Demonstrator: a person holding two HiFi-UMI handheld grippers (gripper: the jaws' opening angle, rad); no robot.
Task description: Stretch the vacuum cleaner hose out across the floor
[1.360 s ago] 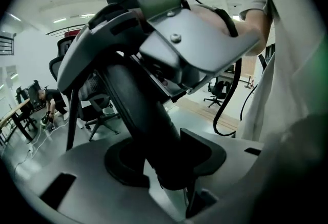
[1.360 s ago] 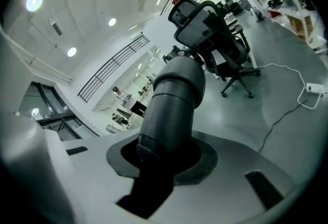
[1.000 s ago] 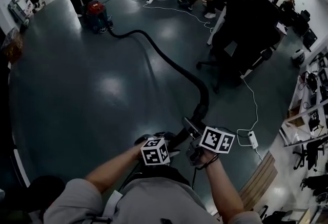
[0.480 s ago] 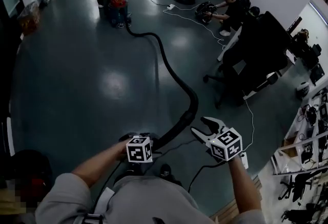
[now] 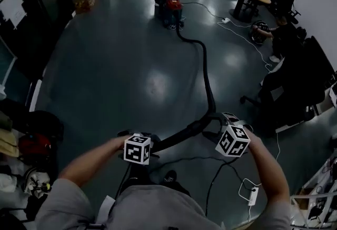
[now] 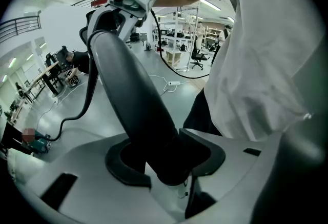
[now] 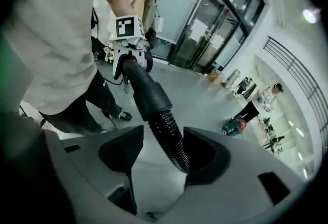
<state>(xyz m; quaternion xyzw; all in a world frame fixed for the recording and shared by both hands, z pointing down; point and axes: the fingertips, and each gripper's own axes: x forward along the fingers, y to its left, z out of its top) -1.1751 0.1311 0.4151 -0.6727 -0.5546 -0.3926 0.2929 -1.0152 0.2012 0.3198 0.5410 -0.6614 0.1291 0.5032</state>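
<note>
Stretching hose (image 5: 207,84) | left gripper (image 6: 166,159) clenched on its stiff end, 6 o'clock | right gripper (image 7: 161,154) jaws just opened, ribbed hose loose between | vacuum cleaner (image 5: 172,9) 12 o'clock | advice: regrip, back away, ease out the bend

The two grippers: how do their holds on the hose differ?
The left gripper is shut; the right gripper's jaws have just been opening and stand apart. The left gripper is on the smooth tube, the right gripper around the ribbed hose. Both straddle the same hose.
</note>
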